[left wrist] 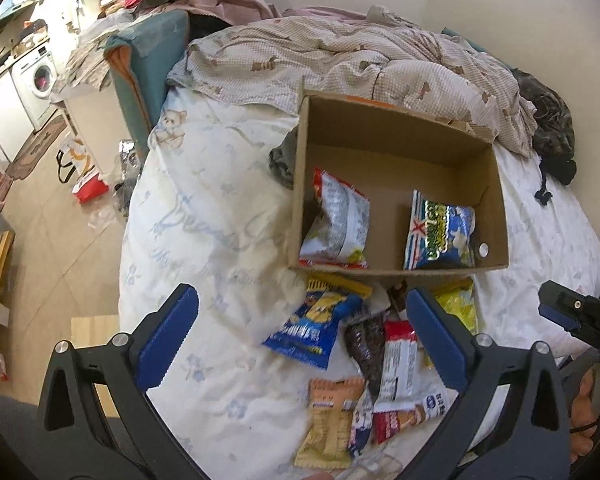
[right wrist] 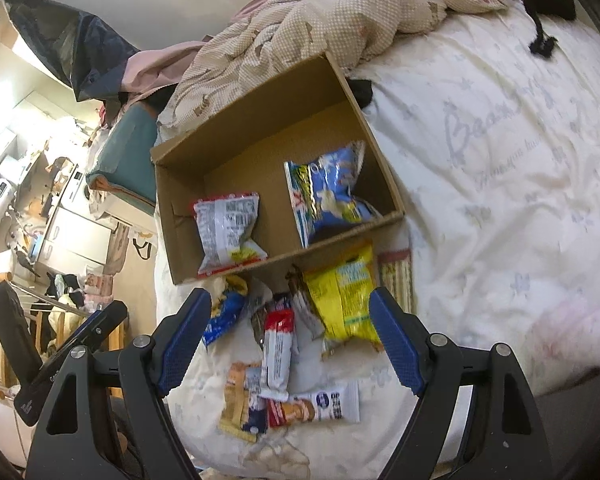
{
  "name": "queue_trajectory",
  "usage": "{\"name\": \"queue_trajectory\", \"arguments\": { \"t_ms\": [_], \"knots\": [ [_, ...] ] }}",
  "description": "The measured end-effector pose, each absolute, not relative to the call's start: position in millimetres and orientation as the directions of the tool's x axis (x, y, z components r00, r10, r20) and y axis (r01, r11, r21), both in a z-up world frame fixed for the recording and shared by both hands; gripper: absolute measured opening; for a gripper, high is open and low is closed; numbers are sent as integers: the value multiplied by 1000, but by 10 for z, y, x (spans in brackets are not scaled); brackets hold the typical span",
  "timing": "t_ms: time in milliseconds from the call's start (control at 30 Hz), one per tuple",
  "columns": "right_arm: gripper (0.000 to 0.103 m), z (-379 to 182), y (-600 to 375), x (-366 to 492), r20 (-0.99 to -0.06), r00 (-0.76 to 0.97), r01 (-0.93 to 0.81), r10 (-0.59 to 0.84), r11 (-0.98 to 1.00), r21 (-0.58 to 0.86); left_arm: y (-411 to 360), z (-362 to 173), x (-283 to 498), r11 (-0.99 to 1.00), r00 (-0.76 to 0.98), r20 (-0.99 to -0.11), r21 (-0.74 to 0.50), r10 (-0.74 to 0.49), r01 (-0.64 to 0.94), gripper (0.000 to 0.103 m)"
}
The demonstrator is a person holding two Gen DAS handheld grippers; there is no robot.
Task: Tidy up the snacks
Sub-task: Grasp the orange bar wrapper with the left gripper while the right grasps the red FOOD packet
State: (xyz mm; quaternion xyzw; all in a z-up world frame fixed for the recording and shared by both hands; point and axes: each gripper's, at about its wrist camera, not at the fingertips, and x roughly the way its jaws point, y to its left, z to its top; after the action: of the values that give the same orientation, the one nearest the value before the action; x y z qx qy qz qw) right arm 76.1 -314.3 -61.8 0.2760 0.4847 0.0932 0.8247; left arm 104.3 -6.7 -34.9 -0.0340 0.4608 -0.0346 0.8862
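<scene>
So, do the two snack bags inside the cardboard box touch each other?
Apart. The left wrist view shows bare cardboard box floor between the red and silver bag and the blue bag; the right wrist view shows the same gap.

Plain pale wall (left wrist: 500,8) behind bed (left wrist: 203,208); washing machine (left wrist: 39,76) beside tiled floor (left wrist: 59,232).

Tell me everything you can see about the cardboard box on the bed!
The cardboard box is plain brown, rectangular and open at the top, with no lid showing. It sits on the white printed bedsheet, its far side against the rumpled checked blanket. Inside are two snack bags: a red and silver bag leaning at one side and a blue popcorn-style bag at the other, with bare cardboard floor between them. More loose snacks lie on the sheet just outside its near wall. Neither gripper touches it.
</scene>
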Motion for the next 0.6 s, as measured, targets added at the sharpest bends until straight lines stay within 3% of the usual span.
{"name": "queue_trajectory", "arguments": {
  "t_ms": [367, 600],
  "knots": [
    [83, -695, -3167, 566, -775, 489, 126, 401, 846, 518, -115, -1058, 812, 998, 298, -952, -66, -68, 17, 103],
    [83, -728, -3137, 545, -776, 480, 132, 410, 840, 526, -187, -1596, 778, 1000, 116, -993, -22, -24, 18, 102]
  ]
}}
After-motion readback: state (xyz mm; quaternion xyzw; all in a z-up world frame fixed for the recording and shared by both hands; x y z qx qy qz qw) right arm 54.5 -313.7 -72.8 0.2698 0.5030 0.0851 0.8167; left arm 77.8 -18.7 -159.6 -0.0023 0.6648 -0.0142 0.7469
